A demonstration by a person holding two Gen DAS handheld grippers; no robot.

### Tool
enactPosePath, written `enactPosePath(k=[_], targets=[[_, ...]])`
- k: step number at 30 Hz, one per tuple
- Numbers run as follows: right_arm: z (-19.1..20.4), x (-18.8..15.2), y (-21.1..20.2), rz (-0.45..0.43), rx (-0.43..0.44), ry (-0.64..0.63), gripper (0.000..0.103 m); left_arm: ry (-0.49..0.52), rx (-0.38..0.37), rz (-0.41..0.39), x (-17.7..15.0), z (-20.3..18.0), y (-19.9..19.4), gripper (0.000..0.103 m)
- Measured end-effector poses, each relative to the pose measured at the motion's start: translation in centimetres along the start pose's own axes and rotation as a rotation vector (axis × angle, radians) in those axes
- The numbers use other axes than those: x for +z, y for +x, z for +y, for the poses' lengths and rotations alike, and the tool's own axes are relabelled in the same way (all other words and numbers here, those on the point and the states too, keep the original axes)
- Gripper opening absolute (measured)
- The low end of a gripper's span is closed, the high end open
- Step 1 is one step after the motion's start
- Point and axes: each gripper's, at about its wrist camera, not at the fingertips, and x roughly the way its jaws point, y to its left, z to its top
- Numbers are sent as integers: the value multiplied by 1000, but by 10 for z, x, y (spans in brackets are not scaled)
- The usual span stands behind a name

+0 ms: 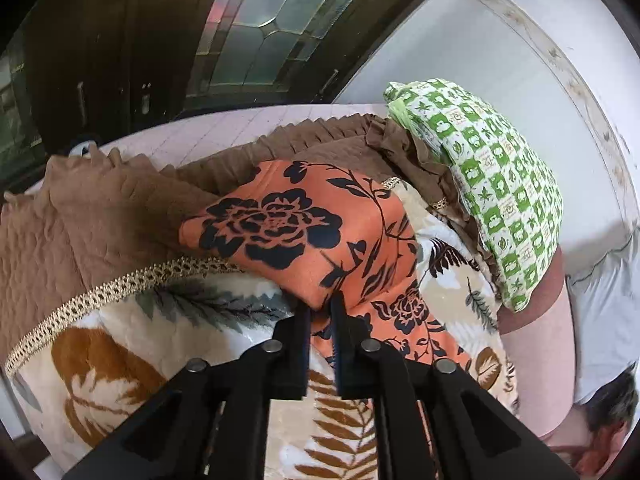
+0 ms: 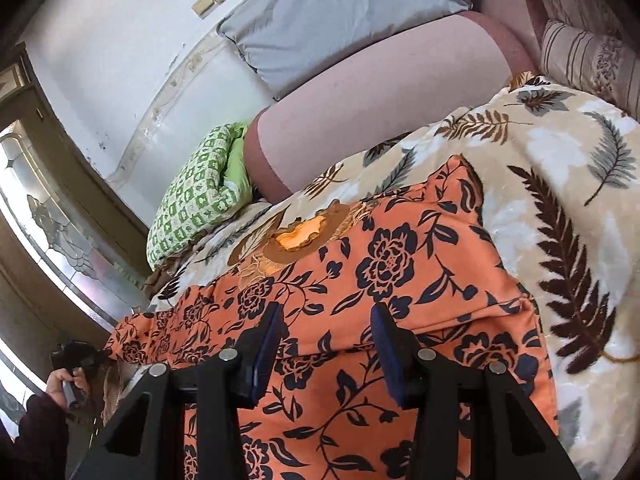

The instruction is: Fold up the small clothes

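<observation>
An orange garment with a black flower print (image 1: 304, 236) lies on a leaf-patterned blanket (image 1: 132, 340). My left gripper (image 1: 321, 312) is shut on a fold of the garment's edge and holds it lifted. In the right wrist view the same garment (image 2: 400, 280) is spread wide on the blanket (image 2: 560, 184), with an embroidered brown neckline (image 2: 304, 236) at its far side. My right gripper (image 2: 326, 320) is open, its fingers straddling the cloth just above it. Whether the pads touch the cloth I cannot tell.
A brown quilted bedcover with gold trim (image 1: 100, 216) lies at the left. A green-and-white checked pillow (image 1: 492, 176) sits at the back, also in the right wrist view (image 2: 192, 204). A pink headboard cushion (image 2: 380, 108), a grey pillow (image 2: 332, 12) and striped pillows (image 2: 588, 48) stand behind.
</observation>
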Motion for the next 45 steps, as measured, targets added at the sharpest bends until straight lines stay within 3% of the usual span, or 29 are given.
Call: enactPosePath(k=[3, 4, 8, 11, 13, 15, 17, 19, 20, 26, 29, 32, 36, 40, 45], targets=[[2, -1, 1, 4, 4, -1, 48, -83, -19, 51, -1, 13, 11, 48], [4, -2, 3, 6, 5, -6, 48, -119, -27, 41, -3, 19, 12, 51], [12, -6, 15, 28, 2, -20, 48, -144, -54, 29, -6, 33, 23, 51], [16, -9, 24, 45, -5, -38, 48, -156, -150, 23, -4, 32, 25, 50], [19, -11, 30, 58, -15, -52, 48, -116, -201, 3, -2, 17, 18, 49], [19, -13, 36, 70, -17, -53, 48, -19, -188, -48, 6, -5, 10, 49], [19, -14, 39, 76, -18, -53, 48, 16, -163, -50, 13, -13, 13, 42], [20, -15, 41, 78, -26, -63, 48, -17, -164, -12, 19, -11, 24, 12], [20, -15, 41, 78, -31, -68, 48, -32, -171, 2, 18, -8, 26, 4], [15, -13, 42, 82, -30, -53, 48, 25, -262, 21, 1, -28, 9, 3], [17, -13, 38, 75, -23, -59, 48, 110, -288, 1, -9, -63, -12, 3], [15, -10, 28, 48, -18, -50, 48, 242, -316, 19, -34, -113, -32, 3], [-1, 0, 10, -5, -20, 0, 48, 433, -349, 87, -94, -179, -41, 3], [-22, 12, -10, -61, -26, 61, 48, 614, -385, 169, -174, -246, -38, 3], [-48, 28, -31, -120, -18, 143, 48, 772, -432, 255, -277, -312, -22, 3]])
